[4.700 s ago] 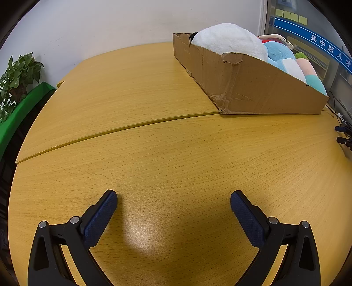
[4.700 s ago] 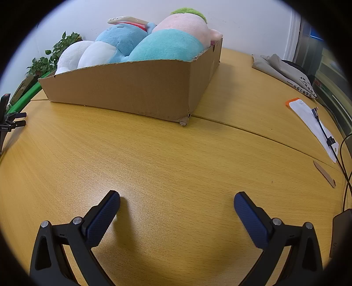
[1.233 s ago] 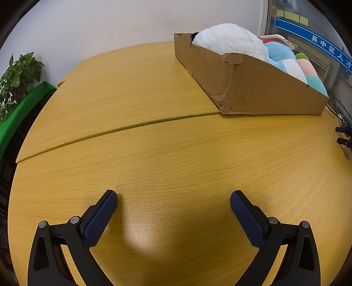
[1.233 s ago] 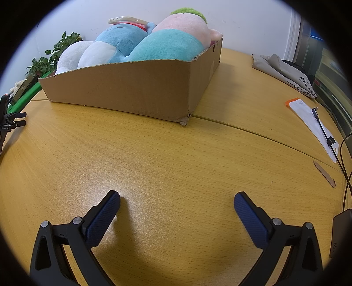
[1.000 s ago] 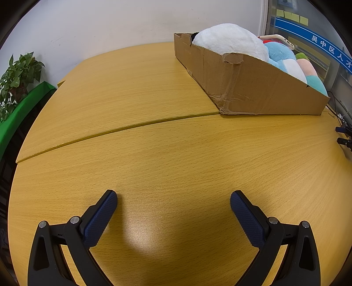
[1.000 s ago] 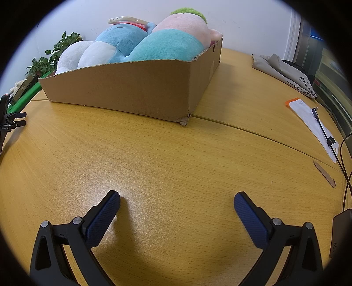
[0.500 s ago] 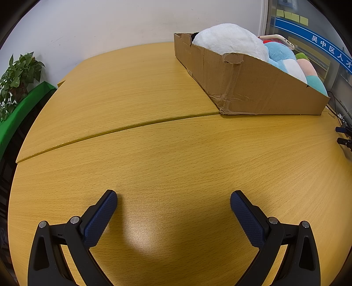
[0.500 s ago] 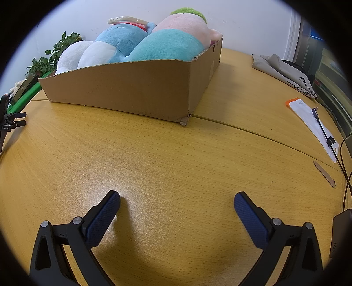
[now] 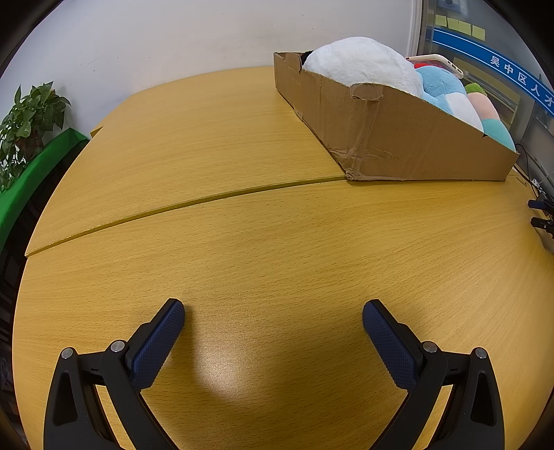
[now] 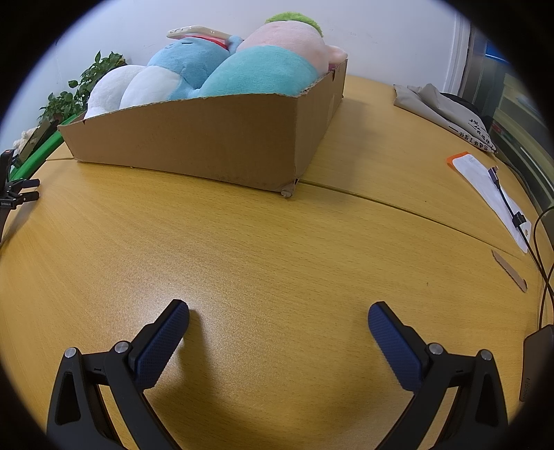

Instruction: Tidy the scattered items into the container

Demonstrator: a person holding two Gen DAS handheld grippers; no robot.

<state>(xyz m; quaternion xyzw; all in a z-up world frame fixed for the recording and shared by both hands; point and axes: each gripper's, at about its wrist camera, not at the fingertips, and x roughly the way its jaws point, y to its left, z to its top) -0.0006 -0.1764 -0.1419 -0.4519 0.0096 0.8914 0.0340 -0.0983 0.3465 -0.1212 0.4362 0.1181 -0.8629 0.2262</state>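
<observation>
The wooden tabletop [image 9: 242,242] is the widest thing in both views, two curved slabs meeting at a seam, bare in front of both tools. On it, across the seam, sits the cardboard box [image 10: 207,145], a shallow open tray with torn, creased walls. It is heaped above its rim with plush toys: a white one [image 9: 360,62], a blue one [image 10: 187,59] and a teal-and-pink one [image 10: 273,65], with a phone-like slab [image 10: 197,33] resting on top. No toy lies loose on the wood, so the tidying looks finished or nearly so.

The plush should be light, soft and yielding; a pinch on a bulging fold would hold best. The box walls are thin and likely to buckle if pushed.

The left gripper [image 9: 273,315] hangs low over the wood with its fingers spread wide, holding nothing; the right gripper [image 10: 278,316] does the same. Room is generous toward the box, tighter on the right, where papers [image 10: 491,190], a cable [image 10: 543,242] and a folded cloth [image 10: 443,110] lie near the edge.
</observation>
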